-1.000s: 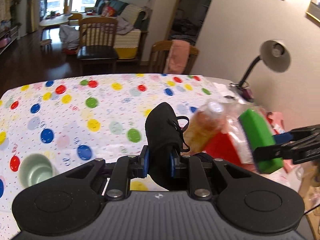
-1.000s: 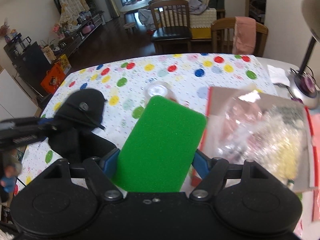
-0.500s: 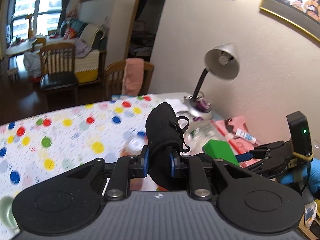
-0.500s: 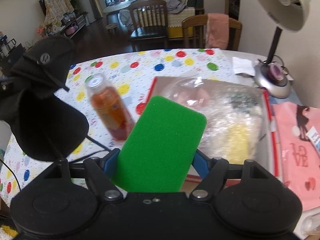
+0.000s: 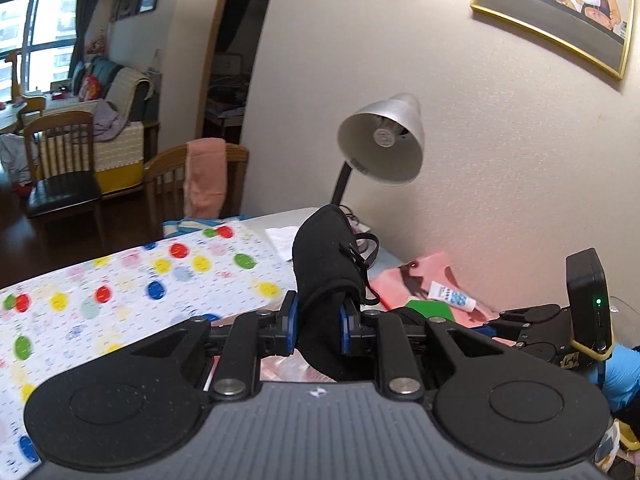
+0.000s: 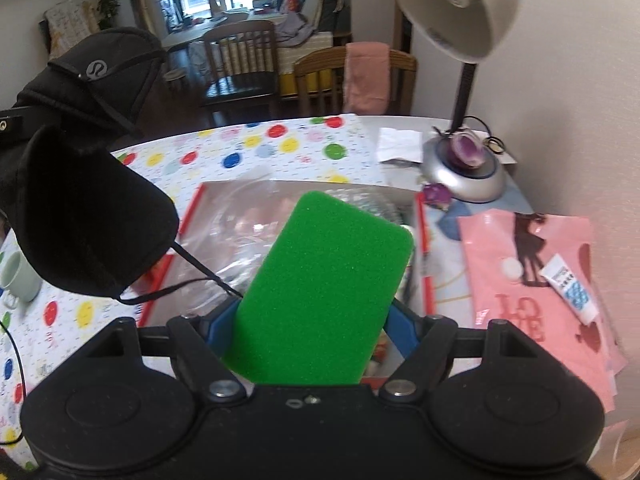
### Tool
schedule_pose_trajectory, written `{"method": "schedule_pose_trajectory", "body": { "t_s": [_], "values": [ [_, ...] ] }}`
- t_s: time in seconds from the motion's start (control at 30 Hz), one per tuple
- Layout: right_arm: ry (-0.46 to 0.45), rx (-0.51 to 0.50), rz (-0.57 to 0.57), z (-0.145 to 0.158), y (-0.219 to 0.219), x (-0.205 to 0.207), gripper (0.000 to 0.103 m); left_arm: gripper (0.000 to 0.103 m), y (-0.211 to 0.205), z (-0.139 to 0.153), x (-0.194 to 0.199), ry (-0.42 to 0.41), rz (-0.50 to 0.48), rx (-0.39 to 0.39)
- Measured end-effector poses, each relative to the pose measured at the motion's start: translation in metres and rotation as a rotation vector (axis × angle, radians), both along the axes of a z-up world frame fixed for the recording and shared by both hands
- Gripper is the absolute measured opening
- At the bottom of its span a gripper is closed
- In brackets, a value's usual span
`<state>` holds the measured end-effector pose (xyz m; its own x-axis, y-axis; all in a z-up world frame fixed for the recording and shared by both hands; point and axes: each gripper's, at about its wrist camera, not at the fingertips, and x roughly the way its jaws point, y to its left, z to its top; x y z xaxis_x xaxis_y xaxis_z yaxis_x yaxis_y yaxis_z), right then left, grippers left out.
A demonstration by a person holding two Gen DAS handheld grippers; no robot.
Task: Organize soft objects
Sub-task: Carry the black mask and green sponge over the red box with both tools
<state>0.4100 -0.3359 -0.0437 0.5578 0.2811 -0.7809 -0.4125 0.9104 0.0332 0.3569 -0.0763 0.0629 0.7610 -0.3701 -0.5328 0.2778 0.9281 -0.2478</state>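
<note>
My left gripper is shut on a black fabric pouch with a drawstring, which stands up between the blue pads. In the right wrist view the same black pouch hangs at the left, above the table. My right gripper is shut on a green sponge, held flat and sticking forward over a red-rimmed tray covered with clear plastic. A corner of the green sponge shows behind the pouch in the left wrist view, with the other gripper's body at far right.
A desk lamp stands at the table's back right by the wall. A pink bag with a small white tube lies right of the tray. A pale green mug sits at the left on the dotted tablecloth. Wooden chairs stand behind.
Both grippers have swung right toward the lamp and wall, still holding pouch and sponge. The orange drink bottle has left both views. The sponge now hangs over the tray.
</note>
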Motion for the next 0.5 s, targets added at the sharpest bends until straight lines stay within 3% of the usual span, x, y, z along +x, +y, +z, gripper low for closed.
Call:
{"method": "schedule_pose_trajectory", "body": {
  "t_s": [0.27,0.5],
  "values": [
    [0.029,-0.039,0.0,-0.021,-0.009,0.031,0.076,0.019,-0.036,-0.038,0.045,0.037,-0.025,0.01],
    [0.062,-0.065,0.035,-0.043,0.004,0.044,0.076,0.019,-0.047,-0.08,0.077,0.133,-0.03,0.0]
  ]
}}
